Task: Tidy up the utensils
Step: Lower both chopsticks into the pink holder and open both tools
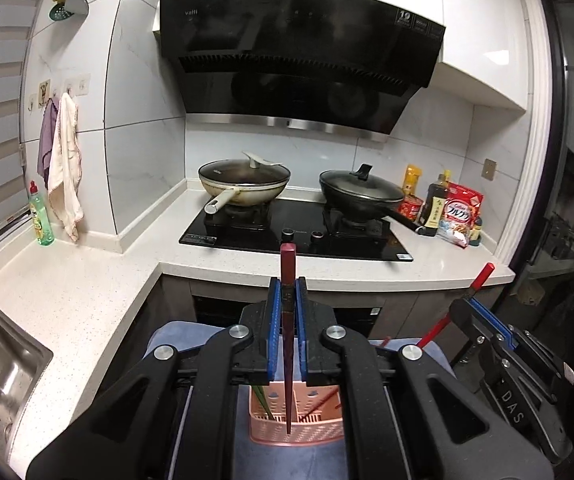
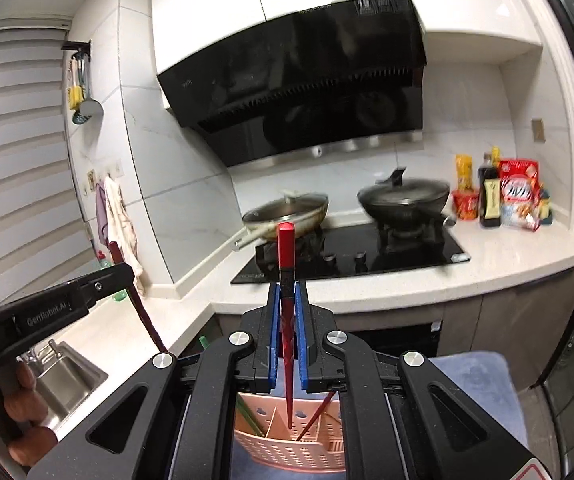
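Above the pink basket [image 1: 297,428], each gripper, left [image 1: 288,292] and right [image 2: 287,296], tilts slightly downward, pinching one upright chopstick.

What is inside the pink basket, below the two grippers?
The pink basket has divided compartments. A green chopstick leans at its left, a red one at its right. The gripper frames cover its sides and its bottom is hidden, so other contents cannot be seen.

L-shaped white countertop [image 1: 87,280]: steel sink [image 1: 3,364] at 9 o'clock, green soap bottle [image 1: 41,216] at 10, black hob [image 1: 299,236] at 12 bearing two lidded pans, sauce bottle and snack packets [image 1: 447,210] at 2.
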{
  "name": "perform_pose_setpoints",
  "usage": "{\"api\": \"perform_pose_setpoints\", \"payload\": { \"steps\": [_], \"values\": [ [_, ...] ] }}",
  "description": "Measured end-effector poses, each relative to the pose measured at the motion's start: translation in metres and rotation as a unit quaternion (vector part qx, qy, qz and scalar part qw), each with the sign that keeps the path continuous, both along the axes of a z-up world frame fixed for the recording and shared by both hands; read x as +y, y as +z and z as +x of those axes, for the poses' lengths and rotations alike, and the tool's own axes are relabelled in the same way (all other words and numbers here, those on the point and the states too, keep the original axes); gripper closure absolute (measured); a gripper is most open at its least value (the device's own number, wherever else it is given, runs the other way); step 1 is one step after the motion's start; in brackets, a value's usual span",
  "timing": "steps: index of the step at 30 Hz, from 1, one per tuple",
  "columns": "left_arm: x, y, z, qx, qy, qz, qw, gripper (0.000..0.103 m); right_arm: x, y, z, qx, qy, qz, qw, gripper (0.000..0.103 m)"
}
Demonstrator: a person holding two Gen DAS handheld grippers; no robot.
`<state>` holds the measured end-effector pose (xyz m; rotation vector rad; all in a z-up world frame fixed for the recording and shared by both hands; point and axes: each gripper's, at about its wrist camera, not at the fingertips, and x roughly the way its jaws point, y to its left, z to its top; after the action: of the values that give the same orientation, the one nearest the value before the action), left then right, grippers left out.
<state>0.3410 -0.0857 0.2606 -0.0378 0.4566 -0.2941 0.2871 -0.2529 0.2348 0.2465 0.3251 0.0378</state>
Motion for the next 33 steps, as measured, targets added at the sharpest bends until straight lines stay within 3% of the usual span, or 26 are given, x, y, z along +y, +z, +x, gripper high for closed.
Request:
{"api": "perform_pose_setpoints", "payload": {
  "steps": [12, 16, 24, 27, 33],
  "values": [
    [-0.002, -0.055, 0.036, 0.036, 0.004, 0.005, 0.9993, 0.096, 0.003, -0.058, 0.038, 0.061, 0.010, -0.005, 0.998, 0.096],
    [-0.001, -0.046, 0.035, 0.032, 0.002, -0.001, 0.9995, 0.096, 0.003, -0.069, 0.041, 0.071, 0.012, -0.008, 0.997, 0.096],
    [-0.004, -0.002, 0.025, -0.023, -0.001, -0.003, 0.9997, 0.096, 0.001, -0.069, 0.041, 0.072, 0.011, -0.005, 0.997, 0.096],
    [-0.008, -0.008, 0.031, -0.017, 0.000, -0.005, 0.9998, 0.096, 0.001, -0.072, 0.043, 0.077, 0.011, -0.006, 0.997, 0.096],
    [-0.012, -0.048, 0.043, 0.024, 0.008, 0.003, 0.9997, 0.096, -0.001, -0.079, 0.041, 0.087, 0.009, -0.013, 0.996, 0.096]
  ]
}}
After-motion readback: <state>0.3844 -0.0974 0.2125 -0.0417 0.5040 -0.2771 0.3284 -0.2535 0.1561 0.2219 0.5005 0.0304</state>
